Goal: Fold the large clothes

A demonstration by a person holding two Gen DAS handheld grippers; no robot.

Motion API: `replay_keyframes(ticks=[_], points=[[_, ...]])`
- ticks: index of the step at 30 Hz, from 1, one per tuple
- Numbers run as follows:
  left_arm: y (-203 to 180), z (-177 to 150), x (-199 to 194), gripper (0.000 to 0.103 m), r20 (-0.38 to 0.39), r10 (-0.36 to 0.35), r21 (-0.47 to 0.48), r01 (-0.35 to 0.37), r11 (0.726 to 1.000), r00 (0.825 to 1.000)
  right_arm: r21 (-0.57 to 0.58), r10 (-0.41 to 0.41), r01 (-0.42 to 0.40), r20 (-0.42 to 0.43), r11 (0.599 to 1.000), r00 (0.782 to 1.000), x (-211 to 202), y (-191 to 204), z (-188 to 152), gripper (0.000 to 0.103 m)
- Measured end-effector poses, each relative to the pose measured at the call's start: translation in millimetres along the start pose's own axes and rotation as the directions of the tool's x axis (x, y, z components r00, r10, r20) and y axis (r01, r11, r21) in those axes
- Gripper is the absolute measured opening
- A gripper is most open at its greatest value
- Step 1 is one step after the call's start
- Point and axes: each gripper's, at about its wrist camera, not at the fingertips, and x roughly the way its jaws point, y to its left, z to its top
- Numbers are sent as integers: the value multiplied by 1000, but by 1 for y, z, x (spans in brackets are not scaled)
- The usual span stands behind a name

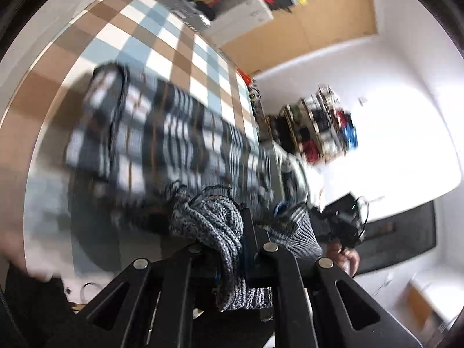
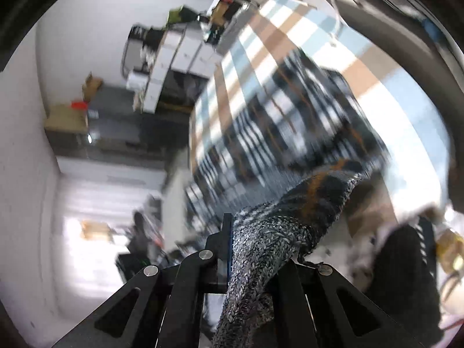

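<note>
Motion blur smears the patterned knit sweater [image 1: 162, 133] across the middle of both views, so its outline is hard to trace. The left gripper [image 1: 243, 232] is clenched on a bunched grey edge at lower centre; the right gripper [image 2: 246, 240] likewise grasps knit. Beneath lies a checked brown, white and blue cloth [image 1: 162, 37]. Cluttered shelves [image 1: 324, 124] stand against white walls, overexposed at right.

The grey, black and white checked knitted sweater [image 1: 162, 133] covers the middle of the brown, blue and white chequered tablecloth [image 1: 162, 37], whose far part lies bare. Cluttered white cabinets [image 2: 177, 58] stand beyond its far edge.
</note>
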Motion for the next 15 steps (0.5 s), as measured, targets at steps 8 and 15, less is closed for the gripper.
replay_keyframes(ticks=[8, 15], points=[[54, 101, 27, 5, 5, 81, -205, -79, 976, 997, 178, -118, 129, -68, 976, 991, 74, -6, 123, 7], [76, 120, 60, 5, -113, 98, -247, -124, 961, 989, 207, -228, 269, -201, 940, 953, 108, -30, 173, 8]])
